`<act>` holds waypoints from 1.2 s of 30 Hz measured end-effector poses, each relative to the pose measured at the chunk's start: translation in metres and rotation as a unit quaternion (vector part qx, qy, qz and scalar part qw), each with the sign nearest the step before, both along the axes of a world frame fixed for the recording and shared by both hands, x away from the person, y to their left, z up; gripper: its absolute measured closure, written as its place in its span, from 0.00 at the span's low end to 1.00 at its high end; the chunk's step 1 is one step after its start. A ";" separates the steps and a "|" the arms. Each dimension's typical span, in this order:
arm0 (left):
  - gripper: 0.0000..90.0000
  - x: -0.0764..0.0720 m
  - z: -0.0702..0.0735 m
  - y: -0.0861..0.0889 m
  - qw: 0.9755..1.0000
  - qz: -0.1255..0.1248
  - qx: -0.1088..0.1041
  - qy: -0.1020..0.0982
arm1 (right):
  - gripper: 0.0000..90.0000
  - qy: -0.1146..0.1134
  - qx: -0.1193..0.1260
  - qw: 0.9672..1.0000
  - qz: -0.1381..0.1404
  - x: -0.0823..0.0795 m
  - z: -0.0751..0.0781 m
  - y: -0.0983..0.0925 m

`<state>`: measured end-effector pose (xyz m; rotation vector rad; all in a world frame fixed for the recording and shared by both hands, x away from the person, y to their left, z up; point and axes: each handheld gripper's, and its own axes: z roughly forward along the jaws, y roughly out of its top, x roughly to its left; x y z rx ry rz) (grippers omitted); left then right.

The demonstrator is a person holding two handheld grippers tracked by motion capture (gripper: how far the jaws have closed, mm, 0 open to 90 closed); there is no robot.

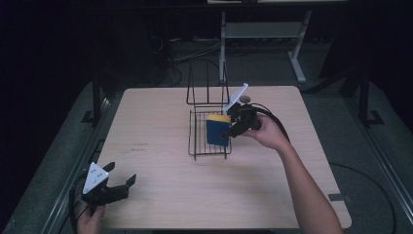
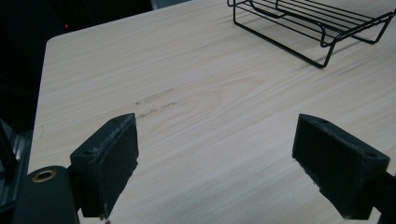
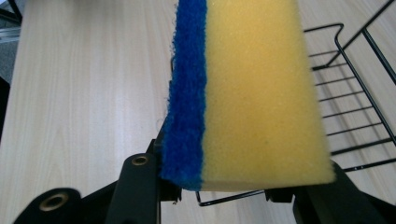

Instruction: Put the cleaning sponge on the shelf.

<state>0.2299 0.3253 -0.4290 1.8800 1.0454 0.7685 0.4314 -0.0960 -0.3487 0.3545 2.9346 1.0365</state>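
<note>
Right gripper (image 1: 233,127) pinching a sponge (image 1: 217,129), yellow foam w/ blue scrub side, jaws pressed on its lower end per right gripper view (image 3: 247,88). Sponge held upright over the black wire rack (image 1: 199,146) at table centre, looks just above/into the tray part; can't tell if it touches the wires yet. Left gripper (image 1: 117,183) spread wide, holding nothing, parked near front-left corner of the wooden table (image 1: 160,195), well apart from rack; its view shows both pads (image 2: 112,163) over bare wood, rack (image 2: 322,28) far off. Progress, my read: pickup done, carry to rack mostly done. Left to do: lower sponge into rack, let go, pull back. Nothing else on table.
</note>
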 end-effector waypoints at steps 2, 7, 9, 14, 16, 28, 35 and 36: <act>0.15 0.000 0.000 0.000 1.000 0.000 0.000 0.000 | 0.63 0.000 0.001 1.000 -0.004 0.003 -0.002 0.000; 0.15 0.000 0.000 0.000 1.000 0.000 0.000 -0.001 | 0.63 0.005 0.000 1.000 -0.005 0.012 -0.001 0.003; 0.15 0.000 0.001 0.000 1.000 0.002 -0.001 -0.003 | 0.63 0.009 0.001 1.000 -0.011 0.015 -0.001 0.004; 0.15 0.000 0.001 0.001 1.000 0.002 -0.003 -0.003 | 0.63 0.016 0.016 1.000 -0.016 0.023 -0.004 0.005; 0.15 0.000 0.001 0.000 1.000 0.001 -0.002 -0.003 | 0.63 0.017 0.016 0.999 -0.021 0.024 -0.005 0.004; 0.15 0.000 0.001 0.000 1.000 -0.001 0.000 -0.002 | 0.63 0.019 0.012 0.998 -0.051 0.041 -0.021 0.001; 0.15 0.001 0.001 -0.001 1.000 -0.003 0.000 -0.002 | 0.63 0.024 0.010 0.998 -0.059 0.048 -0.031 0.002; 0.15 0.001 0.001 -0.001 1.000 -0.003 0.000 -0.002 | 0.63 0.023 0.012 0.998 -0.056 0.048 -0.033 0.003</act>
